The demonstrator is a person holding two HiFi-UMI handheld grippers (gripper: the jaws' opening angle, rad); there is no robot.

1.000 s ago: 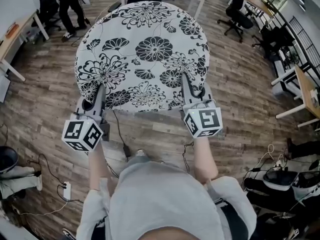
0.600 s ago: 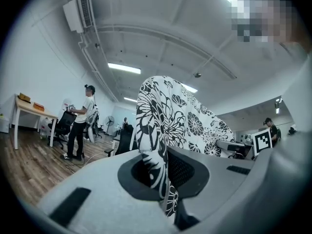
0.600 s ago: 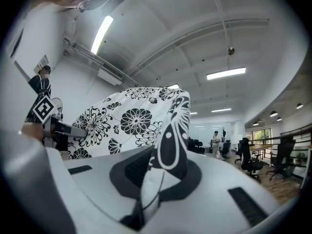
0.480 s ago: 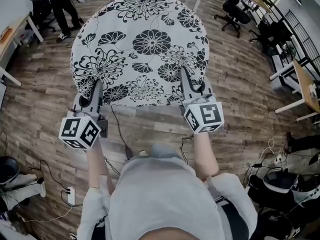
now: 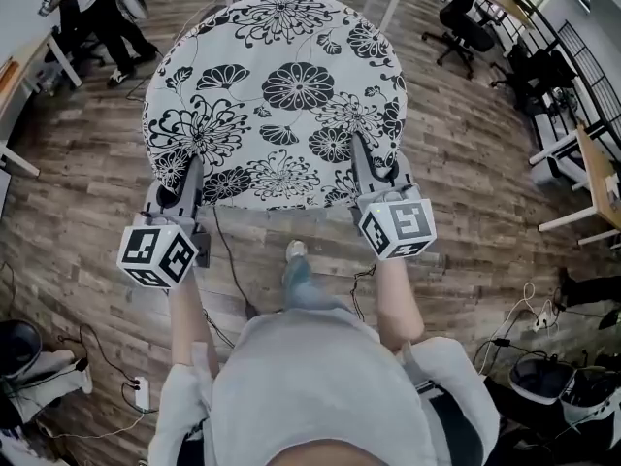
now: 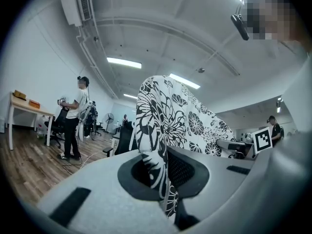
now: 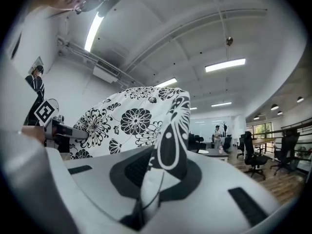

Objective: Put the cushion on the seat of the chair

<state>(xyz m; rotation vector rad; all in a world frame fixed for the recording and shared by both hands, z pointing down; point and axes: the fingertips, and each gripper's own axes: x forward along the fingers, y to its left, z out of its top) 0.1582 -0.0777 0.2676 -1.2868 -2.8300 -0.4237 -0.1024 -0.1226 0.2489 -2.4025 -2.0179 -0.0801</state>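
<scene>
The left gripper [image 5: 191,178] and right gripper [image 5: 361,163] each clench the near edge of the cushion [image 5: 277,95], so it spreads flat for setting down.

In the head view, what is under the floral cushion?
Wood floor shows around the cushion, which is held at its near edge by the left gripper and right gripper. Whatever lies directly beneath, chair seat included, is covered.
</scene>
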